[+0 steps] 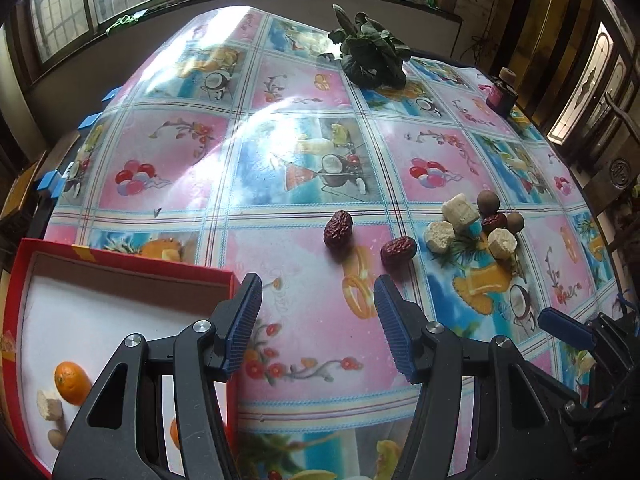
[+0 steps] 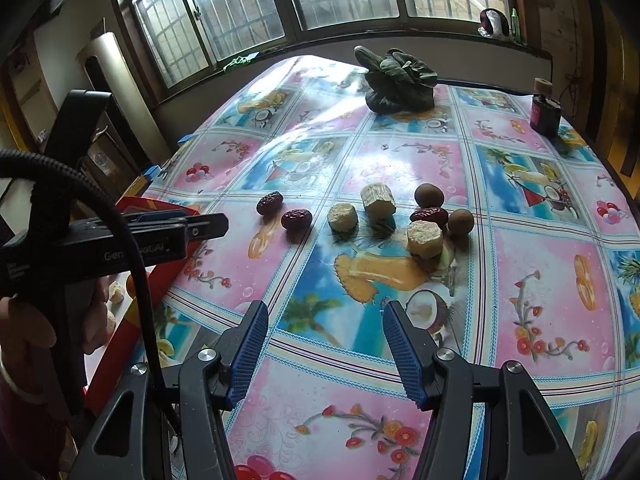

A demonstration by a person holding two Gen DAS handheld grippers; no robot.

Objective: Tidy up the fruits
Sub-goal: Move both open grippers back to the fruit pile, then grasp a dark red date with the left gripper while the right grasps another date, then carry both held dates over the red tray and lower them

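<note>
My left gripper point(image 1: 318, 312) is open and empty, low over the table beside the red box point(image 1: 120, 264). The box holds an orange point(image 1: 71, 382), a pale chunk point(image 1: 49, 404) and other pieces partly hidden by my gripper. Ahead lie two red dates point(image 1: 338, 229) point(image 1: 398, 251), then a cluster of pale cut chunks point(image 1: 460, 207), brown round fruits point(image 1: 488, 201) and a third date point(image 1: 494, 222). My right gripper point(image 2: 325, 332) is open and empty, short of the same cluster: dates point(image 2: 269, 202) point(image 2: 296, 219), chunks point(image 2: 378, 199) point(image 2: 425, 239), brown fruits point(image 2: 429, 195) point(image 2: 460, 221).
A dark leafy vegetable point(image 1: 372, 60) point(image 2: 400, 84) sits at the table's far side. A small dark bottle point(image 1: 502, 92) point(image 2: 544, 114) stands at the far right corner. The left gripper's body point(image 2: 120, 240) crosses the left of the right wrist view. Windows run behind.
</note>
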